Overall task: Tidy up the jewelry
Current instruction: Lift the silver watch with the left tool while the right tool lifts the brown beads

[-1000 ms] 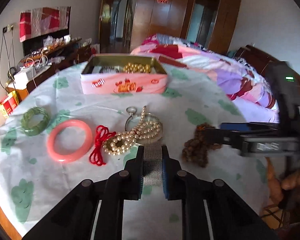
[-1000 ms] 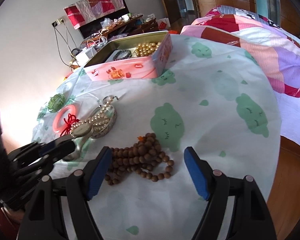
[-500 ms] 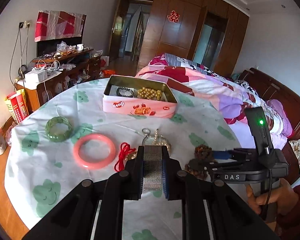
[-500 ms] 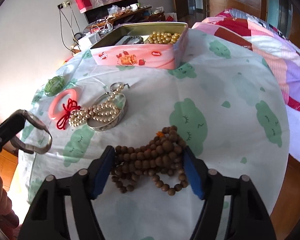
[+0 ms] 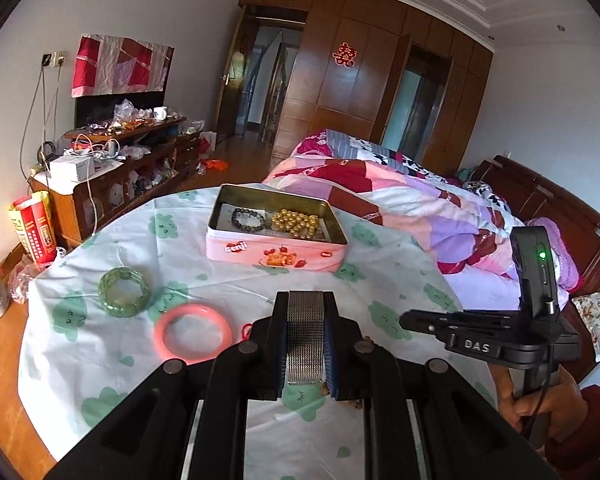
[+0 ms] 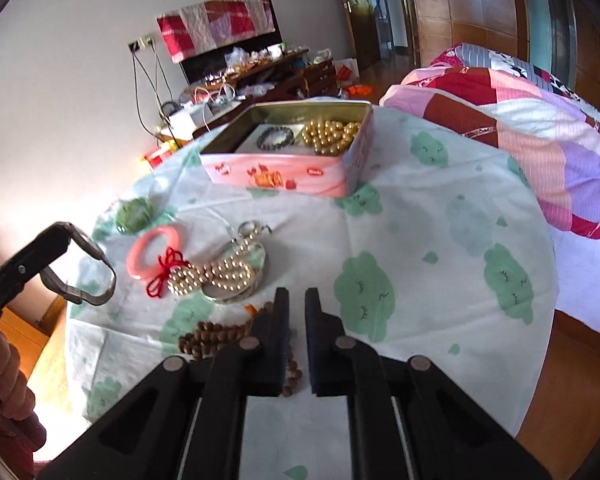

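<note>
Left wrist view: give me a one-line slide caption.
Left hand-held gripper holds a metal mesh watch band above the table, facing the pink tin of beads.

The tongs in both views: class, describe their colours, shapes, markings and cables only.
Both tongs are black, with angular linkage arms, silver pivot rivets and blue pads. The right tongs carry white "DAS" lettering, a green-lit upright module and a black cable. The left tongs show no lettering.
</note>
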`<action>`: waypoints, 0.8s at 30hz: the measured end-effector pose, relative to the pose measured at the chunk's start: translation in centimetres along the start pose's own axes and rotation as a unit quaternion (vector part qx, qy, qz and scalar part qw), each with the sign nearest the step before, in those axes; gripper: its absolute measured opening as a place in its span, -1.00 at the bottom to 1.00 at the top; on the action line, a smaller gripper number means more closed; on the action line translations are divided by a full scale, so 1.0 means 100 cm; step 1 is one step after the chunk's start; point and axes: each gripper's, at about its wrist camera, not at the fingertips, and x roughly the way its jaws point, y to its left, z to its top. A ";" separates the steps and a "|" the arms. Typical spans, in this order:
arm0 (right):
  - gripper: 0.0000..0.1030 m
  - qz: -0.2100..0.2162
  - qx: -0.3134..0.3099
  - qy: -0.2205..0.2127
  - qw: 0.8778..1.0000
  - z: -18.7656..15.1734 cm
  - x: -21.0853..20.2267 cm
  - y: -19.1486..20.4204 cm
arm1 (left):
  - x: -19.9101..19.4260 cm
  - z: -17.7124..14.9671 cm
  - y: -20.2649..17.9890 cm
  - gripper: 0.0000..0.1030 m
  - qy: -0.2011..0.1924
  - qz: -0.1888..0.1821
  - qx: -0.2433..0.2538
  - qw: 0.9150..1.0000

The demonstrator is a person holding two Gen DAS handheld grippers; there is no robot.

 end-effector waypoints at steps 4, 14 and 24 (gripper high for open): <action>-0.27 0.030 0.025 0.029 0.999 -0.006 0.007 -0.005 | -0.001 0.001 0.001 -0.72 -0.004 -0.001 0.001 1.000; 0.73 0.039 -0.013 0.080 0.996 -0.020 0.050 0.030 | -0.007 0.006 0.004 -0.72 -0.016 -0.005 -0.010 1.000; 0.26 -0.023 -0.073 0.082 0.994 -0.019 0.055 0.039 | -0.001 0.002 0.009 -0.72 0.001 0.010 -0.010 1.000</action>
